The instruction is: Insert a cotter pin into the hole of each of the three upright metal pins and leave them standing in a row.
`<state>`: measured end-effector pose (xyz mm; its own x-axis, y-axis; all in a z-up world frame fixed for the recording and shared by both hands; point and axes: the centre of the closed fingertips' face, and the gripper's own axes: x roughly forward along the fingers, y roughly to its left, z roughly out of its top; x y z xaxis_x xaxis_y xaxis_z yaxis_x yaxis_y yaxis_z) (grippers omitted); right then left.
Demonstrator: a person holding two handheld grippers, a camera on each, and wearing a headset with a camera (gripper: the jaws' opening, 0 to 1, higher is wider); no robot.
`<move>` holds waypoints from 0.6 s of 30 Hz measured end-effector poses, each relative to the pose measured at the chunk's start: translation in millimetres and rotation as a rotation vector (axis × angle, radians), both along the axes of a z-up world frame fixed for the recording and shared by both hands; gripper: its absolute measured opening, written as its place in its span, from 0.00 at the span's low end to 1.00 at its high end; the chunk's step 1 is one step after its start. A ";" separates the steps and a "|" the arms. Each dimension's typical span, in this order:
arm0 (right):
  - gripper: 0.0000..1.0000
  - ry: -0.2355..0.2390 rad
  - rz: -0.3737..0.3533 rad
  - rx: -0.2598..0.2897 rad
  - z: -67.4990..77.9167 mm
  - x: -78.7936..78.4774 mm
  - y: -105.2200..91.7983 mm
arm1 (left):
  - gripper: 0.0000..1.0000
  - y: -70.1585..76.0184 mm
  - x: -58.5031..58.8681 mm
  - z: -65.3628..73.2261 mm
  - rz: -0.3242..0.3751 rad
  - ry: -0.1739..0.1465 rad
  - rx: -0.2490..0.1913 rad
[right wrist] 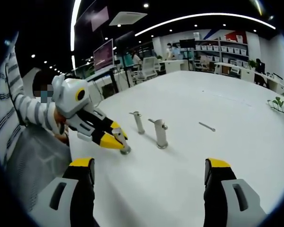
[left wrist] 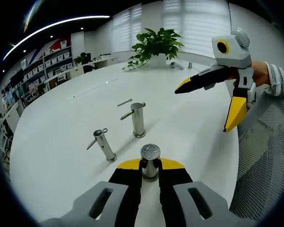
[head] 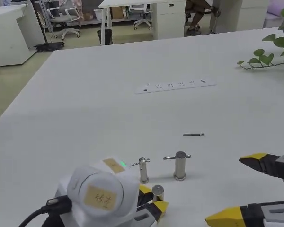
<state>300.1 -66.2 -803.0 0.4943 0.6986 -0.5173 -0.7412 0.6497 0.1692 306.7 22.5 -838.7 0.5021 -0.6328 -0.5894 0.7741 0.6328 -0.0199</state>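
Down at the near edge of the desk (head: 85, 118), the left gripper (head: 154, 201) has its jaws pressed together on the bare pin (head: 157, 191), holding it upright on the surface. In the left gripper view you can see its flat top right between the yellow tips, and no cotter goes through it.

Just beyond it stand the slim pin (head: 143, 170) and the stout pin (head: 180, 165), both upright, each with a cotter sticking out sideways near the top. So I'd call that two out of three done.

The loose cotter (head: 193, 135) is lying flat on the desk a bit past the stout pin, apart from everything. That has to be the one meant for the bare pin.

The right gripper (head: 225, 189) hangs off to the right with its jaws spread wide and nothing in them, well short of the loose cotter. My guess is it goes for that cotter next while the left one keeps the pin steady.

What's left, as I see it: grab the cotter, thread it through the bare pin's hole (can't make out the hole from here, too small), then let go. Also the three don't look like a straight row to me right now, more of a loose triangle, so some nudging may be needed.
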 end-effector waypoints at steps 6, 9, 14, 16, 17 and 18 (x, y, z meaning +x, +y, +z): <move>0.98 0.004 -0.007 0.006 -0.4 1.0 -0.2 | 0.11 -0.9 -0.3 -0.2 -0.012 -0.014 -0.001; 0.98 0.005 -0.005 0.005 -0.6 0.5 -0.6 | 0.11 -1.0 -0.2 -0.3 -0.012 -0.015 -0.008; 0.98 0.008 -0.013 0.013 0.5 0.3 -2.0 | 0.13 0.0 -2.2 2.5 -0.005 -0.002 -0.053; 0.98 0.008 -0.014 0.015 1.1 0.2 -1.8 | 0.17 1.4 -3.1 2.0 0.000 0.017 -0.064; 0.98 0.009 -0.010 0.016 1.2 -0.6 -1.3 | 0.22 3.5 -4.3 0.8 -0.001 0.028 -0.055; 0.98 0.010 -0.006 0.015 0.9 -1.4 -1.0 | 0.28 4.2 -4.8 0.6 -0.005 0.028 -0.052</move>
<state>298.6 -67.2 -802.1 0.4930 0.7033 -0.5122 -0.7355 0.6513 0.1864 301.9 26.7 -838.2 0.4831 -0.6653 -0.5692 0.7758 0.6266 -0.0740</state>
